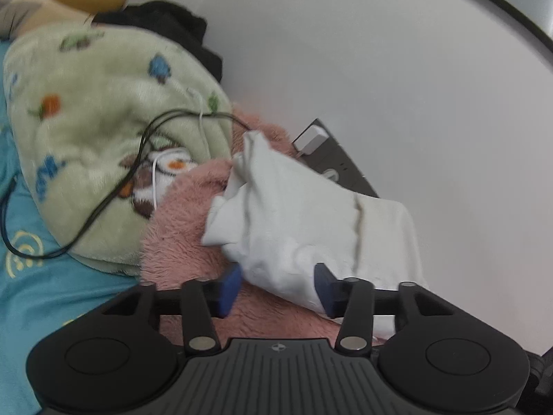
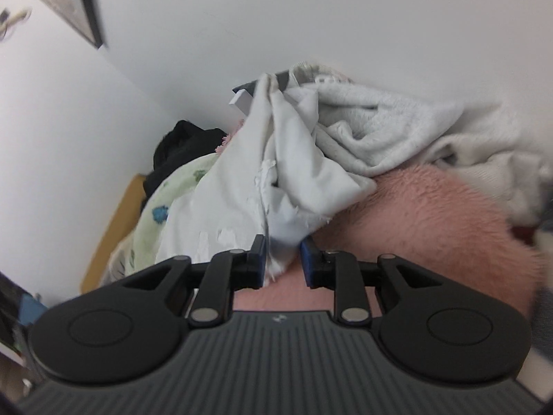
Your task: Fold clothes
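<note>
A crumpled white garment (image 1: 304, 214) lies on a pink fluffy blanket (image 1: 179, 235). My left gripper (image 1: 278, 288) stands wide, its blue pads either side of the garment's lower edge, with cloth between them. In the right wrist view the same white garment (image 2: 276, 173) hangs bunched, and my right gripper (image 2: 282, 262) has its blue pads closed in on a hanging fold of it, with a narrow gap still showing. The pink blanket (image 2: 432, 224) lies under it.
A green patterned fleece blanket (image 1: 103, 131) with black and white cables (image 1: 103, 204) lies to the left on a teal sheet (image 1: 52, 294). A black garment (image 1: 172, 31) is behind it. A white fluffy towel (image 2: 414, 128) lies against the wall. A power strip (image 1: 331, 159) sits by the wall.
</note>
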Demonstrator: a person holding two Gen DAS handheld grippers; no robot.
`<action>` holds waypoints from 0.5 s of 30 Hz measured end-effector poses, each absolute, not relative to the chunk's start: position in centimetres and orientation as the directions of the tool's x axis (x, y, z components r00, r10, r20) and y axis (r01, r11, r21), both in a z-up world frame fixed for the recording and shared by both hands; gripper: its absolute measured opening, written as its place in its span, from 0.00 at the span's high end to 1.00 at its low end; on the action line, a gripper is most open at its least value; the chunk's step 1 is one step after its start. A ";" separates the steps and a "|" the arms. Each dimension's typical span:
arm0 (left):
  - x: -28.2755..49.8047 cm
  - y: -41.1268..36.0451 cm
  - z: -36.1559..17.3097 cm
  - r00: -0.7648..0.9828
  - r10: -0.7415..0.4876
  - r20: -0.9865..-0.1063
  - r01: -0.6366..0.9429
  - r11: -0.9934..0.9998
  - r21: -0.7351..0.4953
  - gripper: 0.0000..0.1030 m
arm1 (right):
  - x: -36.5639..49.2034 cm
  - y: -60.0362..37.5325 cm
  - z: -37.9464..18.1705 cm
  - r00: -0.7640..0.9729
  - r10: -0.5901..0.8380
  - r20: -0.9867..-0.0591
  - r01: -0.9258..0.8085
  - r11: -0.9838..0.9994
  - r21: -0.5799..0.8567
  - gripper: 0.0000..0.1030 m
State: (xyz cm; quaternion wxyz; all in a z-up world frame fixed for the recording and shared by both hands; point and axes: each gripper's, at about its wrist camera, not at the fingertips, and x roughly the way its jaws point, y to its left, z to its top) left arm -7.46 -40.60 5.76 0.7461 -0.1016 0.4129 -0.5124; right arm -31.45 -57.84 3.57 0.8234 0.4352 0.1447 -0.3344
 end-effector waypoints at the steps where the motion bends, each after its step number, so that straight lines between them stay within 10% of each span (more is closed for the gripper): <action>1: -8.2 -39.8 6.9 0.145 -0.851 -0.505 0.699 0.449 -0.556 0.43 | -32.0 -57.1 4.3 0.732 -0.433 -0.526 0.680 0.419 0.601 0.75; 8: -14.7 -34.2 14.1 0.231 -0.867 -0.441 0.799 0.428 -0.423 0.18 | -35.0 -51.2 10.0 0.745 -0.484 -0.459 0.666 0.584 0.464 0.75; 9: -15.7 -33.1 14.9 0.245 -0.870 -0.429 0.806 0.429 -0.408 0.13 | -35.6 -50.2 10.8 0.752 -0.487 -0.445 0.658 0.603 0.451 0.70; 12: -18.5 -29.9 16.2 0.289 -0.876 -0.386 0.819 0.436 -0.374 0.00 | -37.3 -47.0 12.9 0.773 -0.505 -0.384 0.633 0.658 0.407 0.16; 15: -21.1 -27.2 16.7 0.323 -0.869 -0.375 0.821 0.454 -0.346 0.00 | -39.0 -43.7 14.5 0.786 -0.526 -0.324 0.616 0.713 0.337 0.14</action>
